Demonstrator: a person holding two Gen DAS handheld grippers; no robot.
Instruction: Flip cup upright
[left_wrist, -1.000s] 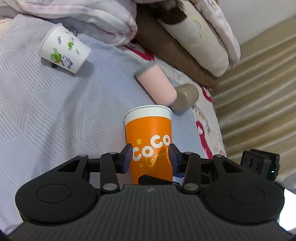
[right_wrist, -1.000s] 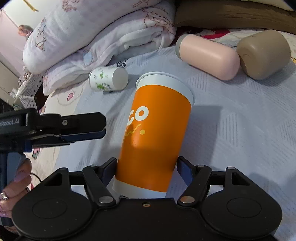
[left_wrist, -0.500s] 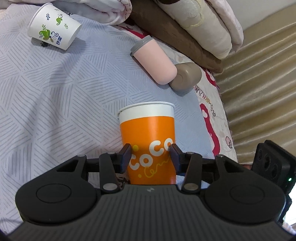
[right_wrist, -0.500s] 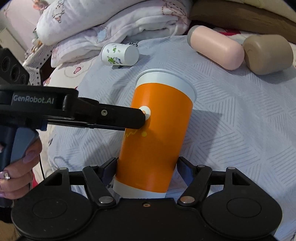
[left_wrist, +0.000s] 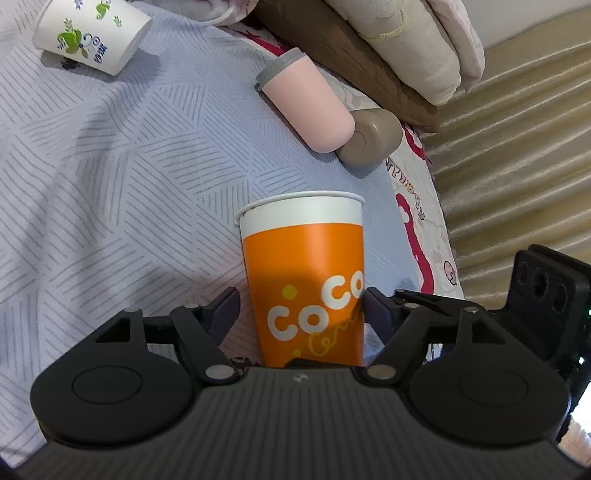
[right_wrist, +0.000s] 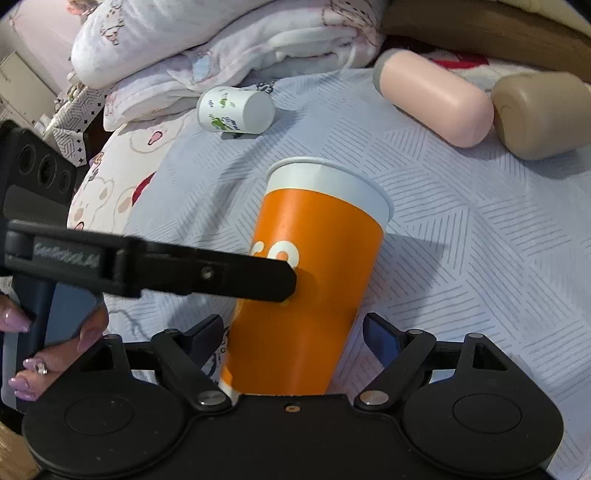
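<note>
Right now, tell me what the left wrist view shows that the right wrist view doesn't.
Only the left wrist view shows the ribbed beige curtain and the full "CoCo" print on the orange cup. Only the right wrist view shows the person's hand gripping the left hand-held gripper, whose tip touches the cup, plus the white bedding pile. Both show the upright orange cup, the small white cup on its side, the pink bottle and the brown cup lying on the grey sheet.

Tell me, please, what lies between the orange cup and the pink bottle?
Only bare grey bedspread separates the orange cup from the pink bottle, seen in both views.
</note>
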